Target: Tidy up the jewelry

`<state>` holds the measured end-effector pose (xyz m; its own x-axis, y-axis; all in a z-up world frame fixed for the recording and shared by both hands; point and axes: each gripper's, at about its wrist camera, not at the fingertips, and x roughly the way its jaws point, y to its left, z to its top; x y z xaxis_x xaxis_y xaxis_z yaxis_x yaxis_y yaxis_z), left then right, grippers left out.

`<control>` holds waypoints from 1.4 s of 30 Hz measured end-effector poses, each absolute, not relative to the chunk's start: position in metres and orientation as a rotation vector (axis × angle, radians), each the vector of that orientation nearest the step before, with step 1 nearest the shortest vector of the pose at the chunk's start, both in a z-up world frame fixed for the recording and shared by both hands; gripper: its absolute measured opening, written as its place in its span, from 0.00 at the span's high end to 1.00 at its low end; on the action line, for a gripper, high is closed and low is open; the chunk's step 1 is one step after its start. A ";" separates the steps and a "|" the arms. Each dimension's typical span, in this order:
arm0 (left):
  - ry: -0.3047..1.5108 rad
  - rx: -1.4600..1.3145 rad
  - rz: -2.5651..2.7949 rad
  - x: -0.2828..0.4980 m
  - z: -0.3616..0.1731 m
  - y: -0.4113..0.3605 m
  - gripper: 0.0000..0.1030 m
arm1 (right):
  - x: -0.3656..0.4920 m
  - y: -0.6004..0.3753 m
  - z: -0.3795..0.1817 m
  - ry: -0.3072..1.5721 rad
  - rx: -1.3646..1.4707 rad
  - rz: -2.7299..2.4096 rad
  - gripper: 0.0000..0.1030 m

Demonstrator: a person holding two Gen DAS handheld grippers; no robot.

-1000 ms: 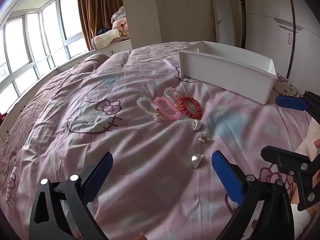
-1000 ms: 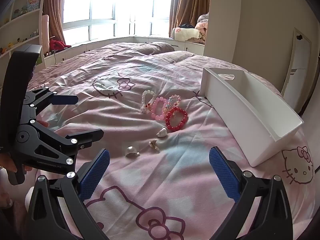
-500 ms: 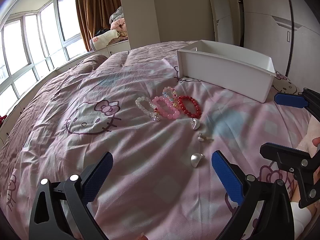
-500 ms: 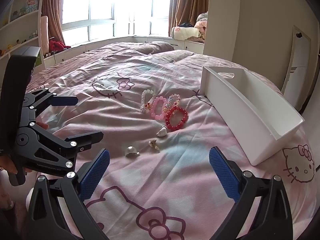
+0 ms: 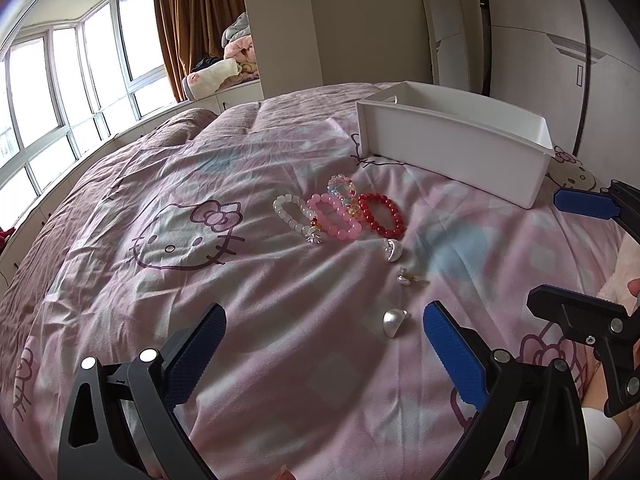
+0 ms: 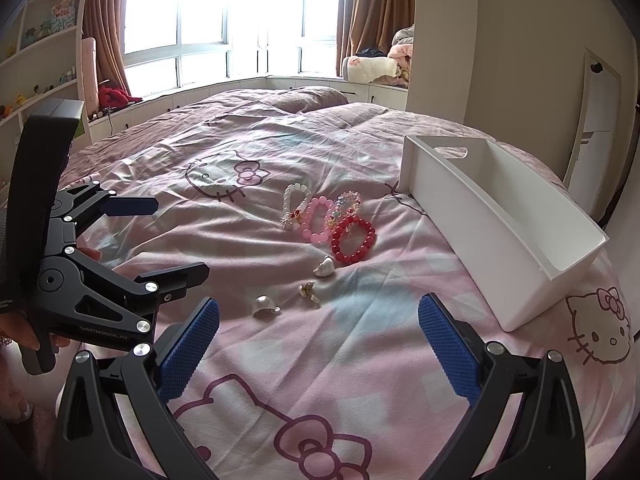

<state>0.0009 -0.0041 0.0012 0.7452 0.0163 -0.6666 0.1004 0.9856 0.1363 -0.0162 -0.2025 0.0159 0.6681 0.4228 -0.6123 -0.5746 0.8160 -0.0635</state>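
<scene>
Several bead bracelets lie together on the pink bedspread: white, pink, multicolour and red; the red one also shows in the right wrist view. Three small silver and pearl pieces lie nearer: one, one, one. A white empty bin stands behind them, also in the right wrist view. My left gripper is open and empty, short of the nearest piece. My right gripper is open and empty, near the pieces.
The bed's Hello Kitty cover is wrinkled. Windows and curtains are behind the bed. A shelf unit stands at left. A mirror and wardrobe doors are at the right wall.
Both views have shifted slightly; the jewelry and bin have stayed in place. Both grippers have stayed open.
</scene>
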 end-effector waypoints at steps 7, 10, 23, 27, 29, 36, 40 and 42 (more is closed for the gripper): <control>0.723 0.153 -0.050 0.000 0.003 -0.002 0.03 | -0.018 -0.202 0.017 0.612 -0.271 0.571 0.05; 0.722 0.149 -0.050 0.000 0.003 -0.001 0.03 | -0.018 -0.202 0.017 0.612 -0.271 0.571 0.05; 0.714 0.151 -0.052 0.000 0.004 -0.001 0.03 | -0.018 -0.203 0.019 0.603 -0.267 0.570 0.05; 0.711 0.146 -0.055 0.001 0.004 -0.001 0.03 | -0.020 -0.206 0.022 0.575 -0.254 0.567 0.05; 0.712 0.147 -0.052 0.001 0.004 -0.001 0.03 | -0.020 -0.206 0.023 0.571 -0.251 0.566 0.05; 0.715 0.148 -0.048 0.001 0.005 -0.002 0.03 | -0.021 -0.206 0.024 0.571 -0.252 0.568 0.05; 0.719 0.144 -0.045 0.002 0.003 -0.002 0.03 | -0.021 -0.205 0.023 0.573 -0.254 0.567 0.05; 0.722 0.143 -0.042 0.003 0.002 -0.002 0.03 | -0.021 -0.205 0.023 0.575 -0.255 0.567 0.05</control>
<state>0.0028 -0.0017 0.0019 0.7500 0.0111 -0.6614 0.0880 0.9893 0.1163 -0.0210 -0.2050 0.0227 0.6929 0.4330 -0.5765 -0.5708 0.8179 -0.0719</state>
